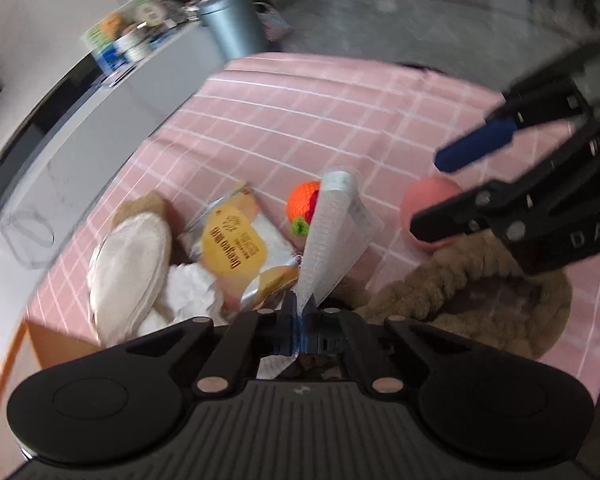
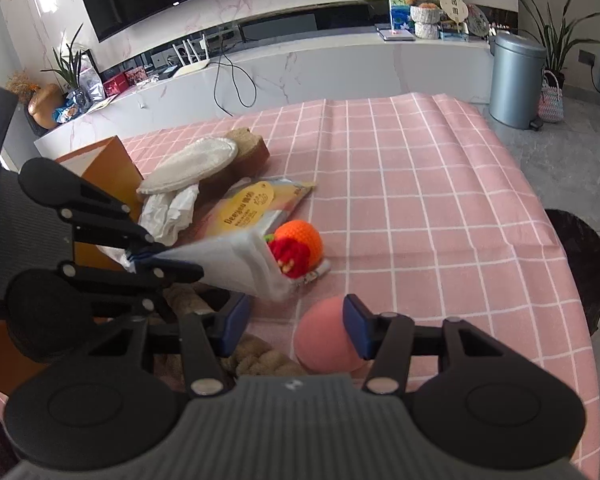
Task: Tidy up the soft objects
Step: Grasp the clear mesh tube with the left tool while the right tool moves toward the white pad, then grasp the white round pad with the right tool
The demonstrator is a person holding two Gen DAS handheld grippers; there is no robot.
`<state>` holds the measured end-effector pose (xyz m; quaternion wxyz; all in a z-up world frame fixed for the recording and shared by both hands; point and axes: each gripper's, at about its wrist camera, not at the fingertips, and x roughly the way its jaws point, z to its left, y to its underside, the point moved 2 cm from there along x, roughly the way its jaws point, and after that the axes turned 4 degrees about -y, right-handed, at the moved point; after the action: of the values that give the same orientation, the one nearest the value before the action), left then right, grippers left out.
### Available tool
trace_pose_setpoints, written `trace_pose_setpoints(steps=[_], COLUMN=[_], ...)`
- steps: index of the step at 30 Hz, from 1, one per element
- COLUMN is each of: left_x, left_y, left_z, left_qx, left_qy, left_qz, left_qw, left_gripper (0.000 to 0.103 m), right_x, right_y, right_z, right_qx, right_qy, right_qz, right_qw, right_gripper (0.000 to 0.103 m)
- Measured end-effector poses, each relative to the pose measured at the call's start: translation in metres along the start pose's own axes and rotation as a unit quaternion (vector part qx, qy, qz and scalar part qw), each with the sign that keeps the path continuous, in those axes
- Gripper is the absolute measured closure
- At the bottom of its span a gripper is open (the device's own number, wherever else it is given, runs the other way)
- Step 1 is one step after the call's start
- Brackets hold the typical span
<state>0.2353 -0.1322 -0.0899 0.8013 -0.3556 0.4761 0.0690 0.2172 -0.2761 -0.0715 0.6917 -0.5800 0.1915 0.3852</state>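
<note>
My left gripper [image 1: 300,316] is shut on a white tissue packet [image 1: 332,236] and holds it in the air; it also shows in the right wrist view [image 2: 236,264] at left. My right gripper [image 2: 296,326] is open, its right pad against a pink ball [image 2: 324,338] on the pink checked cloth [image 2: 420,200]. The ball [image 1: 428,200] sits beside a brown rope basket [image 1: 480,300]. An orange crochet fruit [image 2: 300,244] lies behind the packet. A yellow snack pack [image 2: 252,204], a white pad [image 2: 192,164], crumpled tissue [image 2: 172,208] and a brown slipper [image 2: 248,148] lie at left.
An orange box [image 2: 108,172] stands at the table's left edge. A grey bin [image 2: 516,80] stands on the floor beyond the far right corner. A dark stool [image 2: 584,256] is by the right edge. A low white cabinet [image 2: 300,72] runs behind the table.
</note>
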Motion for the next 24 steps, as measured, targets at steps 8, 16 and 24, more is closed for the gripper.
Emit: trace_pose_setpoints(steps=[8,16,24], left_x=[-0.064,-0.118,-0.125], left_y=[0.011,0.028,0.043], left_z=[0.057,0.120,0.164], left_qx=[-0.200,-0.319,-0.359], left_qy=[0.028,-0.008,-0.080], left_qz=[-0.038,-0.087,-0.086], left_qw=[0.9786,0.9439,0.9258], left_gripper=[0.103,0.103,0.103], right_x=[-0.003,0.025,0.104], right_y=[-0.028,-0.066,-0.108], right_z=[0.030,0.063,0.093], right_qx=[-0.023,-0.041,-0.070], right_qy=[-0.031,-0.061,-0.065], right_qz=[-0.006,-0.010,0.008], right_qw=[0.999,0.997,0.995], right_gripper=[0.049,0.037,0.017])
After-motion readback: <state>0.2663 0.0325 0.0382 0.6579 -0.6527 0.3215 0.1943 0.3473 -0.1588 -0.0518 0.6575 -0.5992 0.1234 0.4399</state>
